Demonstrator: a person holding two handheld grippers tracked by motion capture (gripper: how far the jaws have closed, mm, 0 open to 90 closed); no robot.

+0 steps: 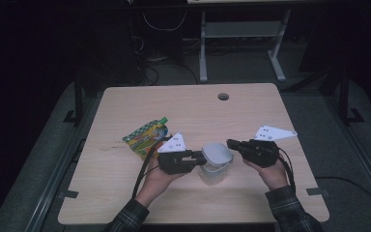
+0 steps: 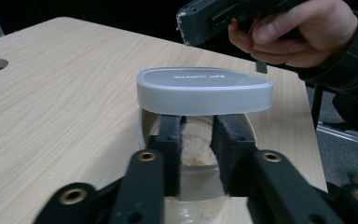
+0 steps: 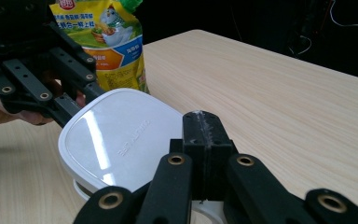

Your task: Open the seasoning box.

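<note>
A colourful food pouch (image 1: 147,135) with a green cap lies flat on the pale wooden worktop (image 1: 251,116), left of centre. A round cable hole (image 1: 223,96) sits near the far edge. Beyond it, on the dark floor, stand a grey desk frame (image 1: 241,43) and loose cables (image 1: 149,72).

Container (image 2: 196,177): body largely hidden behind the left claw (image 2: 196,140) and under its raised lid (image 2: 204,91); contents a blurred tan mass. Lid lettering too small to read. Pouch (image 3: 106,39) beyond the right claw (image 3: 205,135): top cut off by the edge, left side hidden behind the other claw's arms.
</note>
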